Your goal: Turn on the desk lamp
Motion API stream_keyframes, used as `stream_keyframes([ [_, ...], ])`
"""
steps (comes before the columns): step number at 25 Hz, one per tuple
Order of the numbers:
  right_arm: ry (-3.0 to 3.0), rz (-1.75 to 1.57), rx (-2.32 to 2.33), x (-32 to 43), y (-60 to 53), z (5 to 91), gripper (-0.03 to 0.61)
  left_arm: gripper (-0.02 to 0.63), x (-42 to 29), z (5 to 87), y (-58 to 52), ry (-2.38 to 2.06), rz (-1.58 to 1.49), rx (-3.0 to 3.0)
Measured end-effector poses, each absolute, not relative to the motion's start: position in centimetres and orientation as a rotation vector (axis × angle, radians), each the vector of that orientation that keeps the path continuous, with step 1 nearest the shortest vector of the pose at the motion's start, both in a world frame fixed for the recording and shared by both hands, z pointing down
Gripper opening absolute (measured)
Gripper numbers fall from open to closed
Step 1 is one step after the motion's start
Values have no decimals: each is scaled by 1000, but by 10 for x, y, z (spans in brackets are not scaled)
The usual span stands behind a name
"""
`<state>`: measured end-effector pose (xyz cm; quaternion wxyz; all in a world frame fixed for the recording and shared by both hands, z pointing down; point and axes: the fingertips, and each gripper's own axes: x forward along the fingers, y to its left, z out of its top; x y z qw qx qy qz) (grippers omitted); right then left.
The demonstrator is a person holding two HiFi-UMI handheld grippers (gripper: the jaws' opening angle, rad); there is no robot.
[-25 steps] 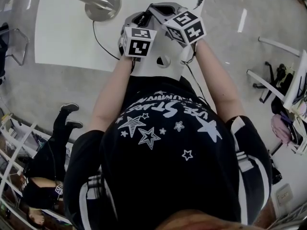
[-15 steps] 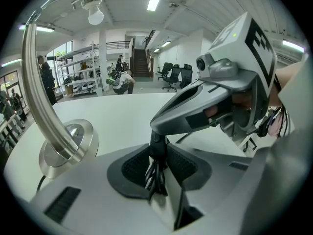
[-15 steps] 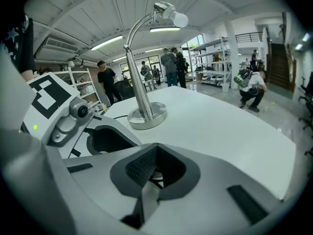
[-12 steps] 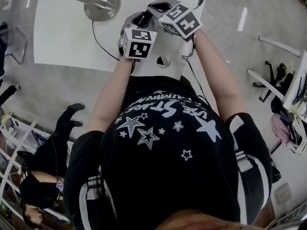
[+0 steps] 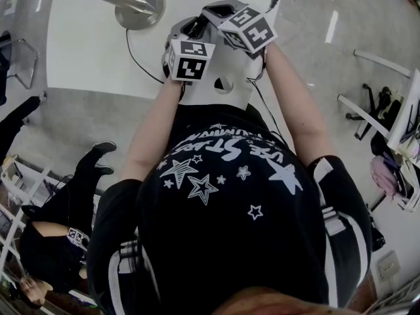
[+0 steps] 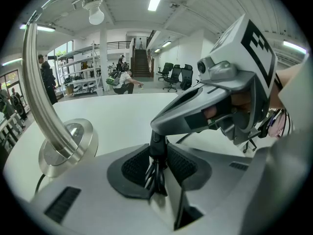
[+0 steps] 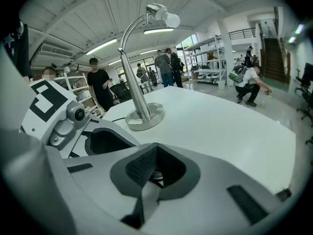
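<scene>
**Lamp at the upper left, your grippers crowded together at the table's near edge**

In the head view, the desk lamp (image 5: 139, 5) stands on the table (image 5: 85, 51) at the upper left of the frame. Its cord (image 5: 136, 56) runs down and right across the tabletop towards your grippers at top centre. Your right gripper (image 7: 154, 168) lies across and above your left gripper (image 6: 157, 153), just to its right. In the left gripper view the lamp base sits at the left, and a cable bundle (image 6: 155, 180) stands between that gripper's jaws, touching both. In the right gripper view the lamp is ahead, left of centre. Another person (image 5: 59, 235) is at the lower left of the head view, beside shelving (image 5: 16, 182).
</scene>
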<state>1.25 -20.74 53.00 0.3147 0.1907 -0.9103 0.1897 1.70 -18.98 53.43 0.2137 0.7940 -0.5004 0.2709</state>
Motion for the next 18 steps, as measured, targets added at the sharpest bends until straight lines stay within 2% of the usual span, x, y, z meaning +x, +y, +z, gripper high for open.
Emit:
stream_keyframes([
  [18, -2391, 510, 584, 17, -210, 533, 5, 129, 18, 535, -190, -1376, 735, 2204],
])
